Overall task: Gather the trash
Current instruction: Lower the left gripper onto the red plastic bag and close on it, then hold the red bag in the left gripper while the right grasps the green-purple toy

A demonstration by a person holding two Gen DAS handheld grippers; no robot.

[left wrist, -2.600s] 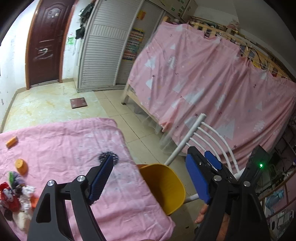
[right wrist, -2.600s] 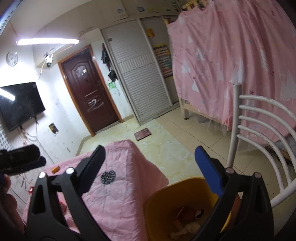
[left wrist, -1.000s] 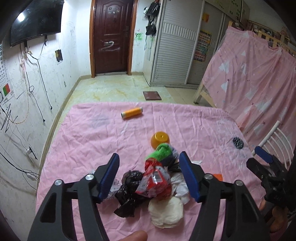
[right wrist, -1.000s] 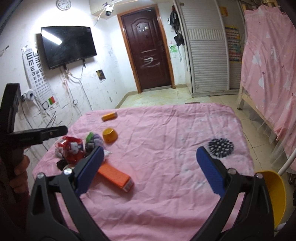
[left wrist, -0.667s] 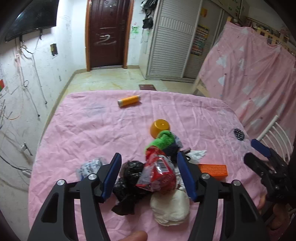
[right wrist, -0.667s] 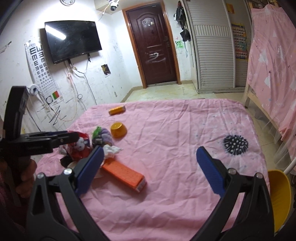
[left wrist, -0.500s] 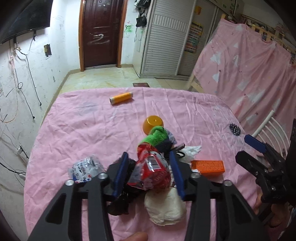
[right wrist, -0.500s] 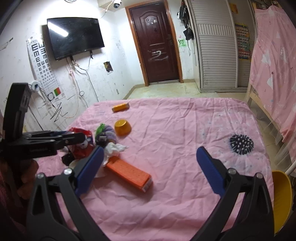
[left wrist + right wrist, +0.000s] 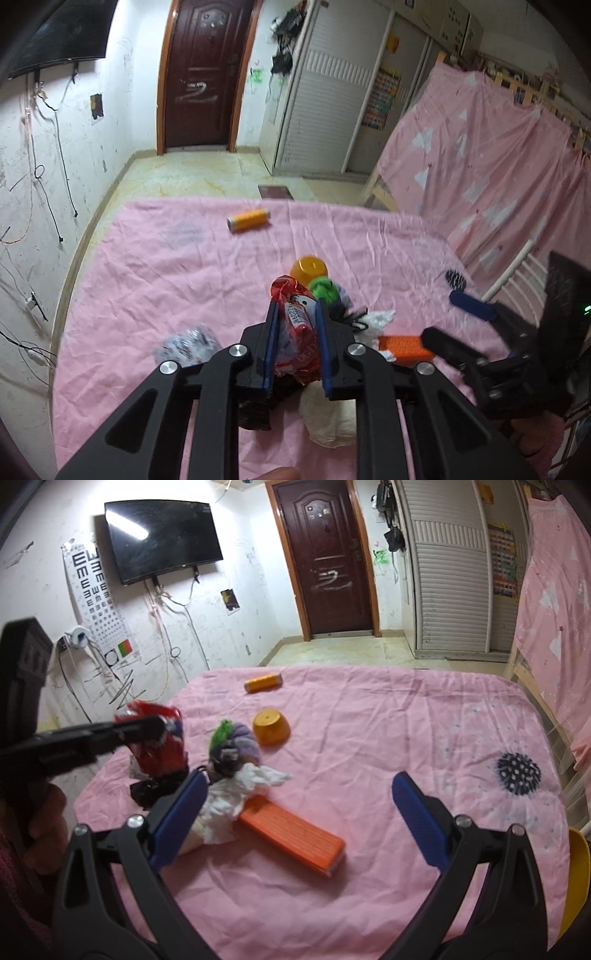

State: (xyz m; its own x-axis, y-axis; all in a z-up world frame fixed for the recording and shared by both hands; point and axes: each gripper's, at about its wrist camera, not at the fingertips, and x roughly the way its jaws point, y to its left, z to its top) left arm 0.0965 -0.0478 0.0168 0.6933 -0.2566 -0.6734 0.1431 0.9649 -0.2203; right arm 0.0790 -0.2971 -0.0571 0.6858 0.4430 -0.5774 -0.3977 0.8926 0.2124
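A red snack wrapper (image 9: 300, 332) is clamped between the pads of the left gripper (image 9: 295, 345), apparently lifted just above the trash pile on the pink tablecloth (image 9: 155, 273). The right gripper (image 9: 299, 812) is held spread wide above an orange box (image 9: 291, 834). Farther off, an orange cup (image 9: 270, 726) and orange tube (image 9: 263, 682) are seen.

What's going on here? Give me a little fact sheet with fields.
Surface: pink cloth
Left gripper: shut on red snack wrapper
Right gripper: open, above the orange box
Other items on the cloth: orange cup upside down, orange tube lying flat, white tissue
Yellow bin: at cloth's right edge
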